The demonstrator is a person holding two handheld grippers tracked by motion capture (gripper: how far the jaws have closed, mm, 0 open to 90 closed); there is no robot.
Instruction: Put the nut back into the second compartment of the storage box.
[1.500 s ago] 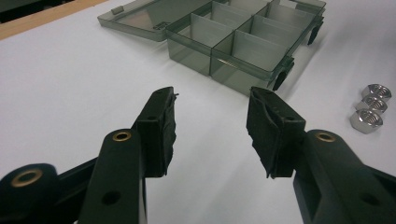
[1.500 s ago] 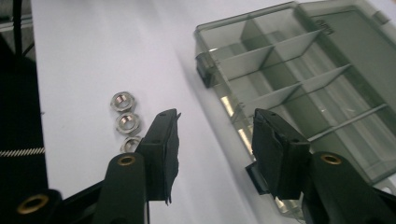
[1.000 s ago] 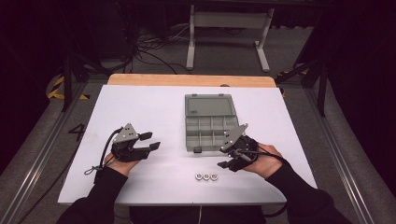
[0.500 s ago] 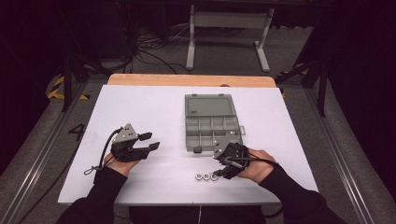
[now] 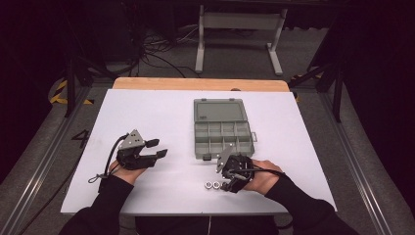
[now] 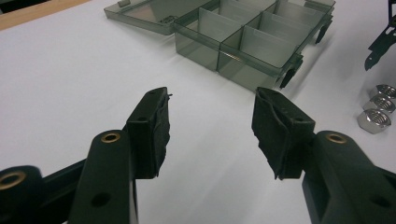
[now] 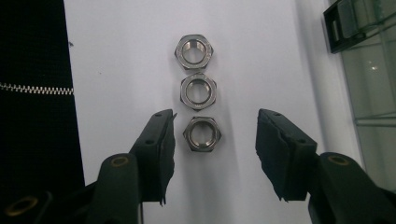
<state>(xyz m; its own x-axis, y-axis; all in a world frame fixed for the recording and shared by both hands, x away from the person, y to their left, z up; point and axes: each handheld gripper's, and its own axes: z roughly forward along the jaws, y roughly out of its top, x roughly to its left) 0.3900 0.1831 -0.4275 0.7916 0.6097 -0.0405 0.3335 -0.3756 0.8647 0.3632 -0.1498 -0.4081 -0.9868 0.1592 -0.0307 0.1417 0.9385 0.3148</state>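
**Right jaws bracket the nearest of three steel nuts**

The white desk carries a grey compartment box, lid laid open flat behind it, its compartments looking bare in the left hand-held gripper's view. The left hand-held gripper rests on the desk well left of the box, jaws apart and holding nothing. The right hand-held gripper sits just in front of the box, near the desk's front edge, tipped down over a row of three hex nuts. Its jaws stand apart, with the nearest nut lying flat between them, touching neither pad (the left-hand pad looks a little closer).

The nuts appear to be polished steel: small, rigid, dense for their size and slick, so nothing will crush, but one may skid or flip if pinched on its corners. The better hold is probably across two opposite flats, jaws low to the desk. The nearest nut sits just beside its neighbour, so a careless close could nudge the row.
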